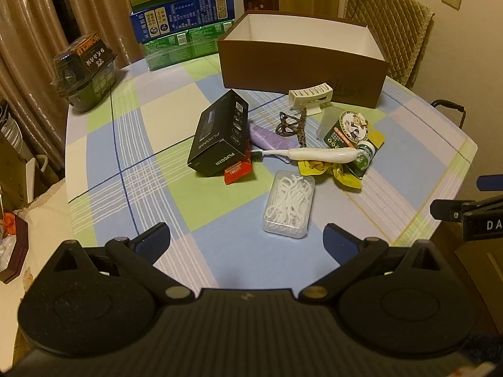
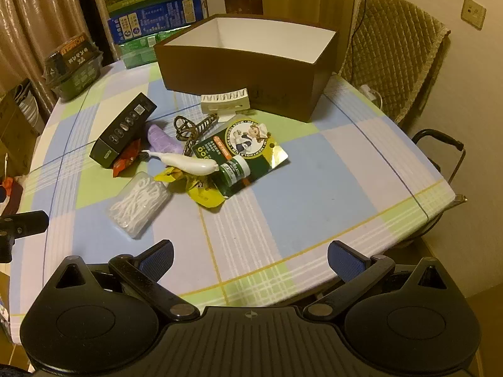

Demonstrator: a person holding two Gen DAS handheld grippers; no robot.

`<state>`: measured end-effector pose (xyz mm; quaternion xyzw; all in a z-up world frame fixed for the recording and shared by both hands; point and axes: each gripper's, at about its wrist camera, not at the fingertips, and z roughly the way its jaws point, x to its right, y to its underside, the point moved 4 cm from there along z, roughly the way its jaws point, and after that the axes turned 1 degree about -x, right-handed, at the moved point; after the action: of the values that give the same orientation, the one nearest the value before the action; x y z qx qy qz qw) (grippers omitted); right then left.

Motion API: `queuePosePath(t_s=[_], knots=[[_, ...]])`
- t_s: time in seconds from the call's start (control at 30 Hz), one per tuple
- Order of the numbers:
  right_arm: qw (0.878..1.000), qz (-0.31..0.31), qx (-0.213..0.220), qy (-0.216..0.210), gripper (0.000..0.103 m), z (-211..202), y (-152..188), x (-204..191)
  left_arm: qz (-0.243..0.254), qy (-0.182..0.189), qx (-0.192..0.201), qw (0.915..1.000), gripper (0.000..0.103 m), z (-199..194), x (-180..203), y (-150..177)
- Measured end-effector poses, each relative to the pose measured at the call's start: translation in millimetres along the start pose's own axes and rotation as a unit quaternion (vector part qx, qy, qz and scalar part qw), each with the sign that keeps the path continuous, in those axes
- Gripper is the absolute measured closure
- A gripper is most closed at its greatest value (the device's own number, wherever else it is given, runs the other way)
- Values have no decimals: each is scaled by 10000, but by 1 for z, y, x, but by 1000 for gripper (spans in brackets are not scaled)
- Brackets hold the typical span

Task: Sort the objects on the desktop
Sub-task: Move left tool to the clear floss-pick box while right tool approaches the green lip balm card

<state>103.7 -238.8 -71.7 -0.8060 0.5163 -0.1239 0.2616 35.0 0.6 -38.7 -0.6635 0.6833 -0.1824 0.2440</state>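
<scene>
Nearest to us, the left gripper (image 1: 246, 238) and right gripper (image 2: 251, 256) both hang over the table's (image 2: 330, 188) near edge with jaws spread wide and nothing between them, angled down, probably so we can survey the pile before choosing. Just beyond the left one lies the clear case of floss picks (image 1: 290, 204), closest to the near edge and likely the easiest first grab. Behind it, toward the table's middle, the clutter overlaps: a white toothbrush (image 1: 314, 154) rests across a green packet (image 1: 349, 132), and a black carton (image 1: 220, 135) leans on a red wrapper (image 1: 239, 171). At the far edge stands the open brown box (image 1: 301, 59), apparently empty, presumably the destination.
</scene>
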Motion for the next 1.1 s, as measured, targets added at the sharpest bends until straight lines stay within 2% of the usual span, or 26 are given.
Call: queuePosePath(t_s=[0.93,1.1], knots=[[9999,-98,-57,-88,2,8,-8,-8,-31,-10,-33,10000,1,9,-9,0],[9999,-58,-68,-110,2,10,-12,-7,-86,79,-85,9999,1,14,-12,-1]])
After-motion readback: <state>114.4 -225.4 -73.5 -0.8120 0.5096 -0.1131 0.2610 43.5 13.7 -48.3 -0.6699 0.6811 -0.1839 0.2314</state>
